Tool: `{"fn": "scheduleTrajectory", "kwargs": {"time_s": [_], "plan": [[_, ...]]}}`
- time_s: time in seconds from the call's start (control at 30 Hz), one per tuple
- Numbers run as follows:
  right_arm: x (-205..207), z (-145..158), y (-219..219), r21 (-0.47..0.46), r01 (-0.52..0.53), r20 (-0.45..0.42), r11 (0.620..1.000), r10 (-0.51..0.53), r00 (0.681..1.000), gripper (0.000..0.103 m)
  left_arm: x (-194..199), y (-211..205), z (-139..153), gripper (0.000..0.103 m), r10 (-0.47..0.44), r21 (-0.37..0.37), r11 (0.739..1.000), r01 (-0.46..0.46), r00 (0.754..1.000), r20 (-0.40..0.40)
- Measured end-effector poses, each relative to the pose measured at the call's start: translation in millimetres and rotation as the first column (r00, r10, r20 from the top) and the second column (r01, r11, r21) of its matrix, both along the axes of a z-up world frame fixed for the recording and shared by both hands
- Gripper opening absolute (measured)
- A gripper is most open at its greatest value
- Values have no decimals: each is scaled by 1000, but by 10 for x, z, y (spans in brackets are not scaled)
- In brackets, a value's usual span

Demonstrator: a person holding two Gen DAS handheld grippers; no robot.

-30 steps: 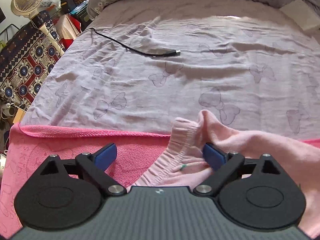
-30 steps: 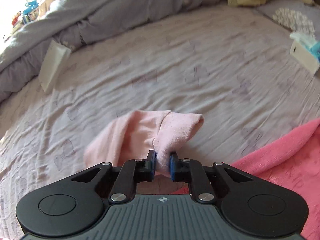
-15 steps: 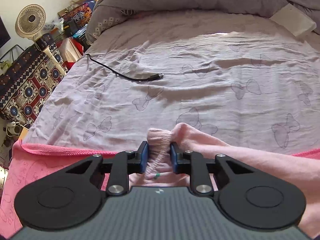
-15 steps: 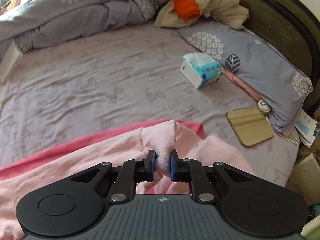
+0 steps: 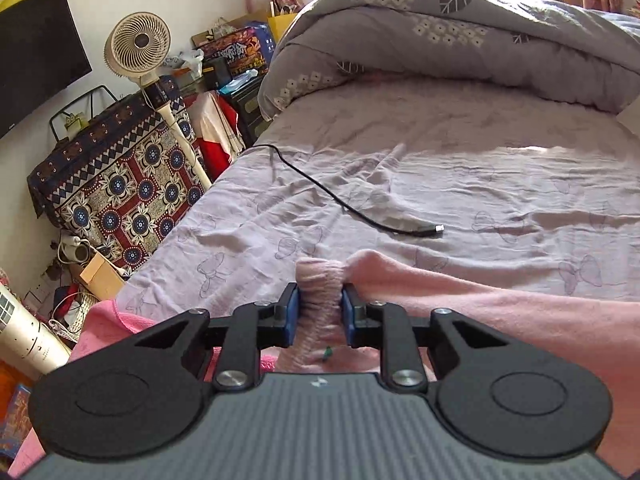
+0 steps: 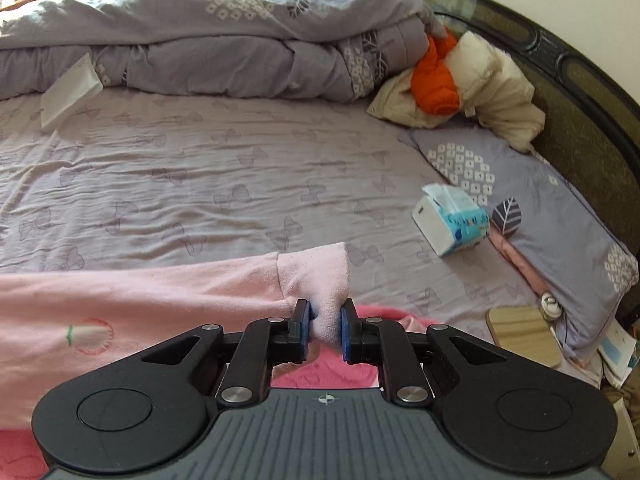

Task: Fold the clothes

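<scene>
On bed sheet (image 5: pixel 460 168): one pink garment (image 5: pixel 500 312), two clamping grippers (image 5: pixel 319 314) (image 6: pixel 325 326).

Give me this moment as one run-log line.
left tool: shut on pink garment waistband | right tool: shut on cuff | garment stretched between | over pink towel

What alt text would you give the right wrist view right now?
The right gripper is shut on a cuff of the pale pink garment, which stretches off to the left above a hot pink towel on the lilac bedsheet. A tissue pack lies farther right, near the pillow.
</scene>
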State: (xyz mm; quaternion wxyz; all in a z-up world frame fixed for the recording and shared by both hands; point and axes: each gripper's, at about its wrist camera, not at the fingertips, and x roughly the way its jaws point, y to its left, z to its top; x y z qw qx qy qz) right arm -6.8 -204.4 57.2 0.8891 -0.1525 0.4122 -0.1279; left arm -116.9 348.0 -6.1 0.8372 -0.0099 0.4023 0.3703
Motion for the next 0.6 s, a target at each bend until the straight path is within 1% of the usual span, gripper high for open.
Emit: {"fn": "scheduleTrajectory", "kwargs": {"time_s": [0.03, 0.13, 0.17, 0.2, 0.23, 0.27, 0.3, 0.33, 0.37, 0.4, 0.43, 0.5, 0.53, 0.57, 0.6], "plan": [[78, -88, 42, -16, -8, 0, 1000, 8, 1000, 17, 64, 36, -115, 32, -7, -12, 1000, 6, 999, -48], [320, -520, 142, -61, -22, -62, 998, 18, 998, 18, 235, 123, -440, 38, -29, -50, 999, 20, 982, -185], [388, -682, 168, -72, -24, -87, 997, 17, 996, 19, 247, 101, -448, 40, -37, -28, 999, 31, 979, -202], [449, -897, 205, -82, -38, -137, 996, 26, 990, 20, 260, 79, -456, 47, -44, -6, 999, 44, 975, -219], [470, -1044, 259, -106, -58, -176, 993, 39, 984, 25, 268, 65, -448, 53, -54, 7, 998, 57, 970, -236], [480, -1169, 318, -133, -80, -212, 988, 51, 976, 31, 251, 74, -401, 55, -70, 0, 997, 72, 968, -239], [491, -1294, 376, -159, -103, -247, 982, 61, 967, 32, 200, 111, -327, 60, -90, -30, 996, 86, 973, -214], [466, -1312, 452, -194, -129, -245, 972, 79, 966, 38, 127, 177, -237, 66, -98, -69, 994, 87, 979, -180], [421, -1261, 496, -181, -149, -237, 972, 104, 966, 44, 42, 257, -148, 68, -88, -102, 992, 73, 984, -153], [373, -1200, 529, -155, -168, -229, 973, 130, 965, 57, -43, 338, -58, 71, -77, -134, 989, 60, 989, -127], [292, -1093, 540, -115, -186, -204, 976, 160, 966, 63, -128, 418, 31, 71, -65, -167, 985, 48, 993, -101], [92, -849, 556, -23, -228, -156, 973, 222, 962, 63, -309, 569, 201, 71, -37, -224, 974, 24, 998, -52], [-24, -722, 569, 26, -252, -140, 967, 253, 957, 63, -437, 624, 274, 71, -18, -236, 972, 9, 999, -34], [-172, -599, 597, 85, -283, -131, 955, 293, 947, 63, -595, 670, 346, 71, 2, -245, 970, -6, 1000, -20], [-356, -504, 638, 144, -316, -140, 938, 336, 931, 63, -761, 697, 397, 72, 16, -249, 968, -19, 1000, -15]]}}
